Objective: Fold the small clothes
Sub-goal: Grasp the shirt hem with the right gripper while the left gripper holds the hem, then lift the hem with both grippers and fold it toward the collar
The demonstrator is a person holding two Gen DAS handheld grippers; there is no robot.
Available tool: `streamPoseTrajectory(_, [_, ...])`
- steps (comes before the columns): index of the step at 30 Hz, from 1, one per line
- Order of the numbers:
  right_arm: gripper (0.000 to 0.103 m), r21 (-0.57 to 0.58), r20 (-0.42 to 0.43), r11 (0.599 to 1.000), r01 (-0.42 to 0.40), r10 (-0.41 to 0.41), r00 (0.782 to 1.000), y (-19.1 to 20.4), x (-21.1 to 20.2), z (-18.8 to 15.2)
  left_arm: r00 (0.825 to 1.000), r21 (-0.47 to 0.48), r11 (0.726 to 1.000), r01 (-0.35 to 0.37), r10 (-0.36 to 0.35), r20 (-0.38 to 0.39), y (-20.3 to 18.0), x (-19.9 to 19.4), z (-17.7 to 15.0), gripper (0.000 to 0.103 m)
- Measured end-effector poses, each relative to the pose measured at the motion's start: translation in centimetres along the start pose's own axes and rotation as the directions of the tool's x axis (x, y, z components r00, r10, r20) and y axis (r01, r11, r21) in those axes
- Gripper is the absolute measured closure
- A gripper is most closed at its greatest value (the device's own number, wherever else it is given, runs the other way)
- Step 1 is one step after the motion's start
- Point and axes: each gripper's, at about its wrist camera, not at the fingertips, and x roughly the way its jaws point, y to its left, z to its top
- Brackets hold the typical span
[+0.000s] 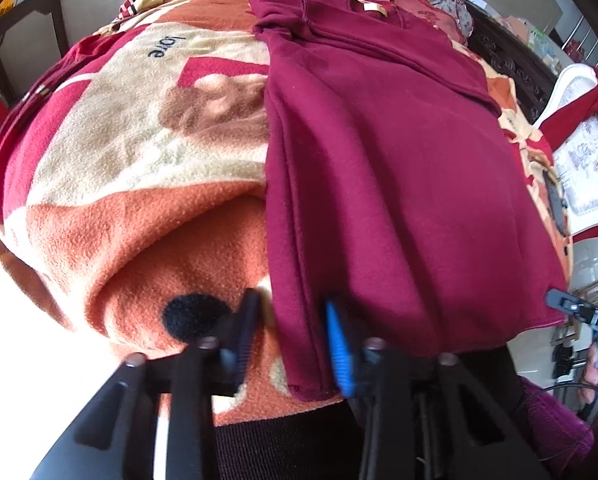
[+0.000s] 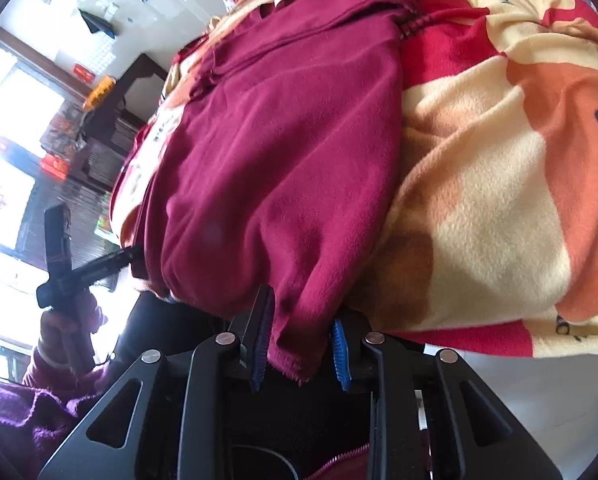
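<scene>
A maroon sweatshirt [image 1: 383, 168] lies on an orange, cream and red fleece blanket [image 1: 131, 184], sleeves folded in, collar label at the far end. My left gripper [image 1: 293, 344] is open and straddles the near left corner of its hem. My right gripper [image 2: 301, 346] is open too, its jaws on either side of the near right hem corner of the sweatshirt [image 2: 283, 168]. The fabric sits between the jaws in both views, loose. The right gripper shows in the left wrist view [image 1: 579, 312]; the left gripper shows in the right wrist view [image 2: 83, 268].
The blanket [image 2: 499, 200] covers the bed and drops off at its near edge. A dark wooden headboard [image 1: 511, 64] and a white chair [image 1: 583, 160] stand to the right. A window and dark cabinet [image 2: 111, 120] are on the other side.
</scene>
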Motion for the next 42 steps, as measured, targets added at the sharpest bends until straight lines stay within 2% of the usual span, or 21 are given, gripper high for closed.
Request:
streamPoseTrajectory(1, [0.103, -0.007, 0.002, 1.000, 0.018, -0.018, 1.000, -0.1, 0.0, 0.0, 1.000, -0.010, 1.000, 0.014, -0.014, -0.001, 0.2, -0.1, 0.0, 0.088])
streamPoseTrajectory(3, [0.103, -0.019, 0.013, 0.999, 0.029, -0.029, 0.999, 0.0, -0.3, 0.0, 1.000, -0.014, 1.000, 0.023, -0.023, 0.010, 0.3, -0.7, 0.1, 0.094])
streamPoseTrajectory(7, [0.103, -0.025, 0.079, 1.000, -0.010, 0.012, 0.997, 0.4, -2.9, 0.3, 0.994, -0.034, 0.995, 0.092, -0.090, 0.065, 1.1, -3.6, 0.5, 0.095])
streamPoseTrajectory(11, [0.103, -0.046, 0.145, 0.998, -0.036, 0.043, 0.989, 0.9, -5.9, 0.7, 0.987, -0.043, 0.992, 0.121, -0.116, 0.109, 1.8, -5.7, 0.4, 0.095])
streamPoseTrajectory(14, [0.103, -0.053, 0.126, 0.998, -0.029, 0.036, 0.991, 0.6, -5.9, 0.7, 0.991, -0.038, 0.993, 0.107, -0.104, 0.079, 1.8, -5.0, 0.1, 0.095])
streamPoseTrajectory(16, [0.103, -0.037, 0.079, 0.999, -0.031, 0.033, 0.996, 0.1, -4.5, 0.5, 0.994, -0.050, 0.993, 0.104, -0.102, 0.041, 1.7, -3.9, 0.1, 0.095])
streamPoseTrajectory(18, [0.103, -0.029, 0.061, 0.999, -0.033, 0.035, 0.998, -0.2, -3.9, 0.8, 0.993, -0.049, 0.993, 0.111, -0.109, 0.038, 1.7, -4.0, 0.6, 0.095])
streamPoseTrajectory(20, [0.103, -0.029, 0.079, 0.998, -0.057, 0.059, 0.995, -0.1, -4.3, 1.8, 0.992, -0.038, 0.992, 0.118, -0.116, 0.052, 1.5, -4.6, 1.7, 0.095])
streamPoseTrajectory(23, [0.103, -0.038, 0.136, 0.996, -0.081, 0.086, 0.987, 0.1, -5.6, 4.5, 0.986, -0.011, 0.991, 0.134, -0.132, 0.106, 1.1, -6.3, 4.6, 0.095])
streamPoseTrajectory(26, [0.103, -0.056, 0.203, 0.994, -0.090, 0.099, 0.974, 0.3, -6.7, 8.5, 0.976, 0.004, 0.990, 0.144, -0.142, 0.165, 0.6, -7.3, 8.6, 0.094])
streamPoseTrajectory(30, [0.103, -0.076, 0.302, 0.996, -0.050, 0.071, 0.951, 0.9, -6.6, 15.2, 0.961, 0.014, 0.993, 0.118, -0.117, 0.251, -0.5, -7.1, 15.2, 0.094])
streamPoseTrajectory(34, [0.103, -0.056, 0.345, 0.998, -0.004, 0.023, 0.938, 1.2, -5.4, 21.3, 0.954, -0.025, 0.993, 0.111, -0.100, 0.282, -0.9, -5.4, 21.7, 0.095])
streamPoseTrajectory(38, [0.103, -0.021, 0.352, 0.998, 0.051, -0.041, 0.935, 0.2, -3.8, 26.6, 0.961, -0.068, 0.992, 0.103, -0.081, 0.266, -0.5, -2.0, 27.4, 0.094])
streamPoseTrajectory(42, [0.103, 0.024, 0.334, 0.998, 0.054, -0.059, 0.941, -1.2, -1.7, 30.8, 0.967, -0.076, 0.996, 0.054, -0.033, 0.254, -0.5, 1.6, 31.5, 0.095])
